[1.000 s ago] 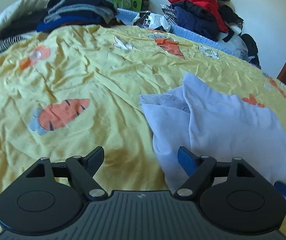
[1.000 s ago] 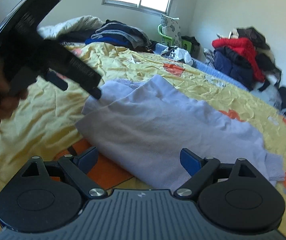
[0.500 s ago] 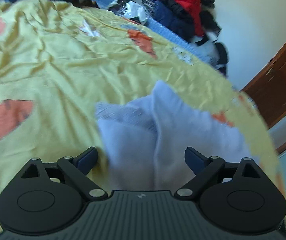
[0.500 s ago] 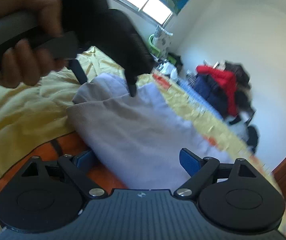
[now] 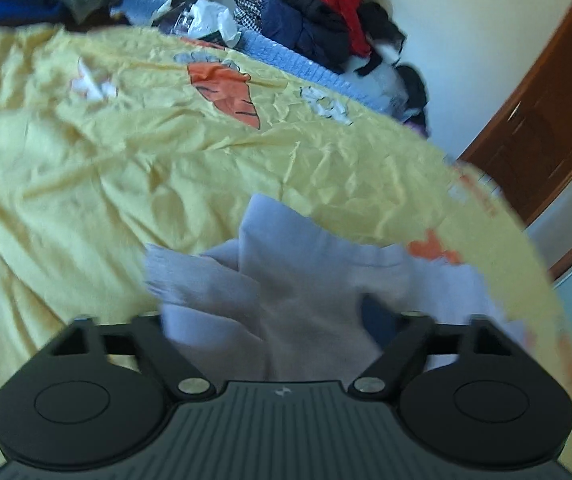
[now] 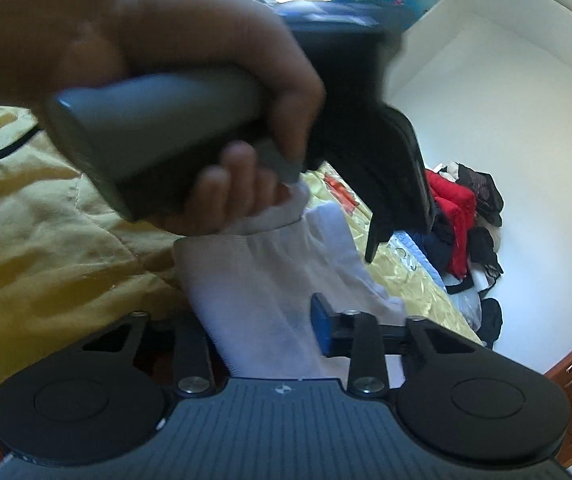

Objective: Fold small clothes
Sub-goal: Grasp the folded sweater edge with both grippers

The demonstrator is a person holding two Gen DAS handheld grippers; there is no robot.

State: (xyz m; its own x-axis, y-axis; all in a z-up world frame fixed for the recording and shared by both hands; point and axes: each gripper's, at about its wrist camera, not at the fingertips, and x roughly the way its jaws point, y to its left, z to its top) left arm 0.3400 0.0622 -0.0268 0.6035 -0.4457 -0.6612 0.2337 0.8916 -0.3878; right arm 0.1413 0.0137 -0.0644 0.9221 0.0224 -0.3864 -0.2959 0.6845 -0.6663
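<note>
I have the garment (image 5: 306,264) lying on the yellow bedspread (image 5: 85,184), toward the right side of the bed and close in front of both tools.

My right tongs (image 6: 259,332) have just been closing, and a fold of the pale cloth runs between the jaws. The blue pad on the right sits flat against the cloth, so I read that as a grip on the near edge.

My left tongs (image 5: 263,316) have also just been closing, and bunched cloth fills the gap between the jaws. That view is blurred and the left pad is buried in fabric, so I can't say whether the pads are pressing yet.

What matters for the next move is the line between the two tools. From the right-hand camera, the cloth runs away from my right tongs toward the hand (image 6: 189,80) holding the left tool, which sits farther along the same edge and to the left. From the left camera, the rest of the garment trails off to the right and a corner pokes up on the far side.

I judge the stretch between the two holds to be the edge I'll carry over. Both tools must move together, keeping that line taut, and I want the left grip confirmed first.
</note>
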